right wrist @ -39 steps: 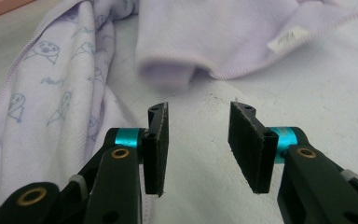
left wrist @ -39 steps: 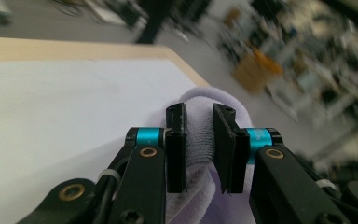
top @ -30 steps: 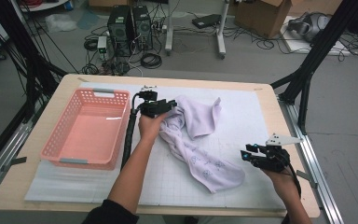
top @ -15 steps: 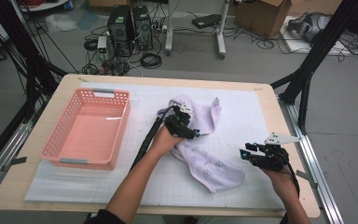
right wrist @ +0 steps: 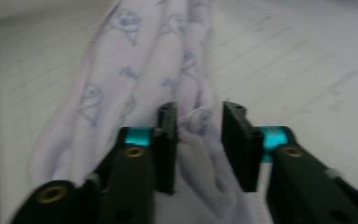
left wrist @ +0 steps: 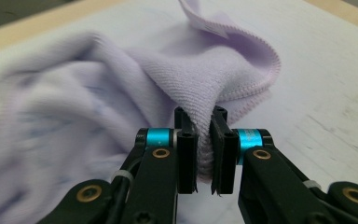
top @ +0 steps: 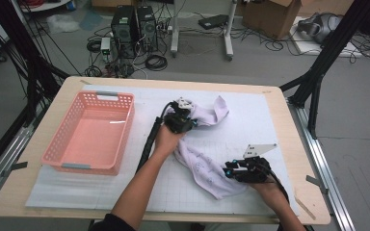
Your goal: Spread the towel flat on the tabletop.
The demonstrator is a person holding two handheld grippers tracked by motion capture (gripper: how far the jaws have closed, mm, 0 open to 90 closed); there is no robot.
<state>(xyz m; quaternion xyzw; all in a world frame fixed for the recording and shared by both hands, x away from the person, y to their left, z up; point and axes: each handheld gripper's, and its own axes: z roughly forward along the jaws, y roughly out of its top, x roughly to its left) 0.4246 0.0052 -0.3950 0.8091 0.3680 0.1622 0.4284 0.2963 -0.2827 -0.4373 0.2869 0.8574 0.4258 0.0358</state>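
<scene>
the left gripper (left wrist: pixel 206 135) has just closed, pinching a fold of the lilac printed garment (top: pixel 207 159). the right gripper (right wrist: pixel 198 140) – jaws closing, a gap left – straddles its lower end.

Pale lilac cloth (top: pixel 200 144) with small blue printed figures, perhaps cartoon faces, blurred in the right gripper view. Salmon-pink lattice basket (top: pixel 58 156). White mat (top: pixel 250 120) ruled with a faint grey grid, on a light wood table (top: pixel 270 91). Black left gripper (left wrist: pixel 201 154) and right gripper (right wrist: pixel 198 140), each with cyan bands and brass-coloured rivets.
</scene>
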